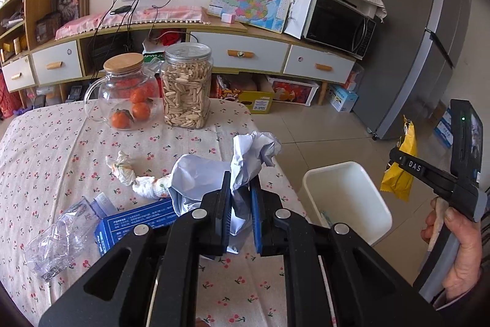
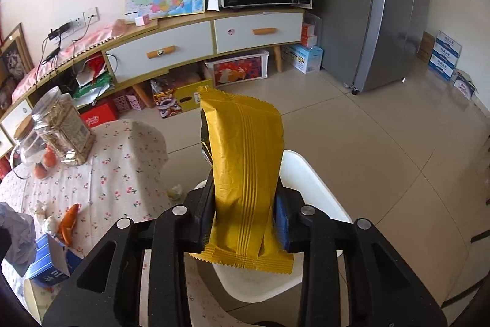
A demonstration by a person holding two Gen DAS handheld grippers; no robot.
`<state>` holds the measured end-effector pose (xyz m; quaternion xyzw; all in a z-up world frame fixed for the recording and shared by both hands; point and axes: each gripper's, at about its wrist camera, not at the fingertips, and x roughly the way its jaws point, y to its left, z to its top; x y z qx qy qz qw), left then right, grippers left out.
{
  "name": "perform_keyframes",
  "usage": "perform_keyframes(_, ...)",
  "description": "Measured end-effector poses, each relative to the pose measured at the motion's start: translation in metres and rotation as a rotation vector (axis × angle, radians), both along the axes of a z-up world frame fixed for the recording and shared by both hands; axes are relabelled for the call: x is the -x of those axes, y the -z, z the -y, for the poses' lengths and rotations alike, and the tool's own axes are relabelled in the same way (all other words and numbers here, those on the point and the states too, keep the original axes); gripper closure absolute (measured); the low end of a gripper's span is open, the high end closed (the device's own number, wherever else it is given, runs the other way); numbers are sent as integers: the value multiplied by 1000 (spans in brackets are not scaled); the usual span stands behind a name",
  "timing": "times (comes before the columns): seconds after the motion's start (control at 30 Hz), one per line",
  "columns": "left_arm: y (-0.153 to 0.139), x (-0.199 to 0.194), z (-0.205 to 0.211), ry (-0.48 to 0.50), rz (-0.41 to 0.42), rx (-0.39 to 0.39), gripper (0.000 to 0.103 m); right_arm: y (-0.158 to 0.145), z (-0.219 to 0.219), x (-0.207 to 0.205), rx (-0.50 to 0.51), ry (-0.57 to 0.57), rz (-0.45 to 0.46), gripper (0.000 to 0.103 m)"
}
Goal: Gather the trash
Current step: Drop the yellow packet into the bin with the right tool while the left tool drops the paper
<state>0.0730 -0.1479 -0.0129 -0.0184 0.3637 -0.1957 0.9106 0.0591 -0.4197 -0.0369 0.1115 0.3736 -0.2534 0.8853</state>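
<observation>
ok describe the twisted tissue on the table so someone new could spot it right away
Start at the table with the cherry-print cloth. In front of the glass jug of oranges and the nut jar, the twisted tissue lies flat on the cloth. Unlike the big crumpled paper beside it, it is thin, rope-like, white with coloured specks.

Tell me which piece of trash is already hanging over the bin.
The yellow wrapper, clamped in the right tool above the white bin. The crumpled paper in the left tool is over the table.
</observation>
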Motion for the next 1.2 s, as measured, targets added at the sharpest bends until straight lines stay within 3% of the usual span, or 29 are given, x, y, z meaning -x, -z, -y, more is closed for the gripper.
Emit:
perform_keyframes(0.1,0,1,26,39,0,-1,92,-6,12,9,-2,39,31,51)
perform_keyframes(0.23,0,-2,61,87,-12,6,92,-19,27,25,4,100,89,32)
perform_keyframes(0.37,2,-3,100,142,-19,0,92,-29,51,40,-72,144,162,25)
perform_keyframes(0.43,4,-3,119,171,-23,-4,92,-34,60,47,-107,169,201,16)
perform_keyframes(0.63,15,-2,172,245,-52,-19,92,-43,88,71,-156,265,284,11)
perform_keyframes(0.9,27,1,231,347,-97,-4,90,-50,107,89,-141,369,341,8)
perform_keyframes(0.93,30,1,236,357,-111,3,88,-51,108,91,-137,380,346,8)
perform_keyframes(0.97,32,0,240,361,-131,14,75,-52,110,93,-131,388,350,8)
perform_keyframes(1.0,35,-2,241,358,-153,29,55,-52,111,95,-125,394,351,7)
perform_keyframes(1.03,36,-2,241,351,-169,49,49,-53,111,96,-117,396,349,7)
perform_keyframes(1.2,40,0,231,326,-176,34,42,-56,103,92,-62,379,330,7)
